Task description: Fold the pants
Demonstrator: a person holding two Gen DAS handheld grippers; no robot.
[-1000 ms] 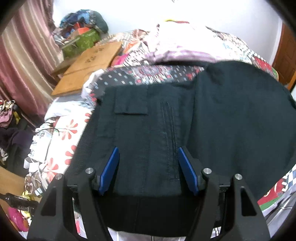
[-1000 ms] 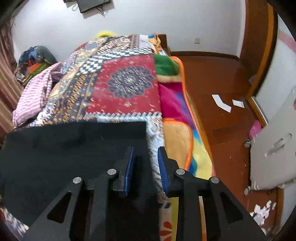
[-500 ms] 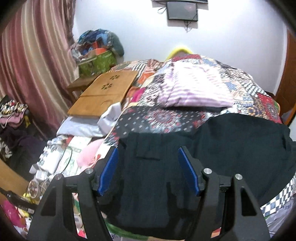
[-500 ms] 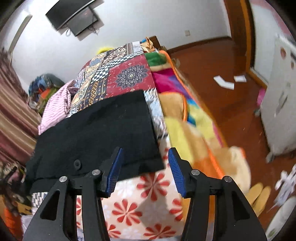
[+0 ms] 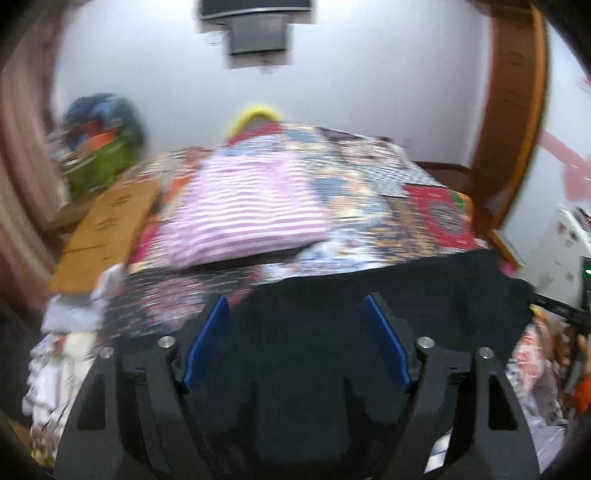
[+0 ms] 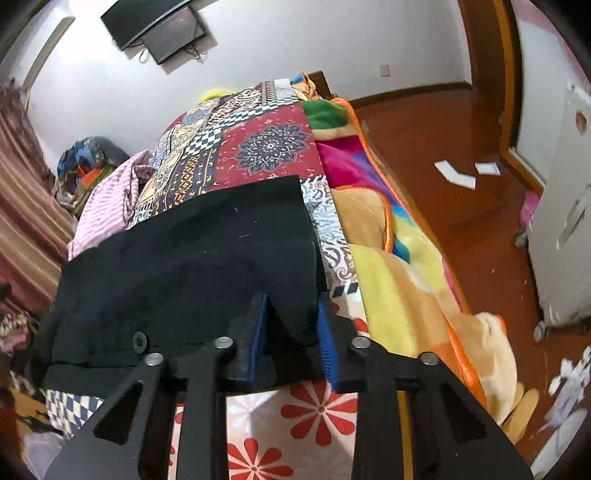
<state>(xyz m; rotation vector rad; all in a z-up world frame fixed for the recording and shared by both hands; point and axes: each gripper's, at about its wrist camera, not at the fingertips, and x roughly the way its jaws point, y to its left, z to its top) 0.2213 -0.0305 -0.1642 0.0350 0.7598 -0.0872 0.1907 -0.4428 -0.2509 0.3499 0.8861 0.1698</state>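
While right tongs (image 6: pixel 291 325) close, pants (image 6: pixel 207 258) overhang bed edge (image 6: pixel 332 236).

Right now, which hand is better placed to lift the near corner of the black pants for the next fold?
Right. The right gripper is closing with the black pants' near corner bunched between its fingers. The left gripper is opening above the cloth, gripping nothing.

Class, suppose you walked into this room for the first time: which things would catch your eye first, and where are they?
The black pants dominate, spread across the near end of the bed, their near corner bunched between the closing fingers of the right gripper. Behind them the bright patchwork bedspread runs towards the far wall, with a pink striped cloth heaped on it. A dark screen hangs high on that wall.
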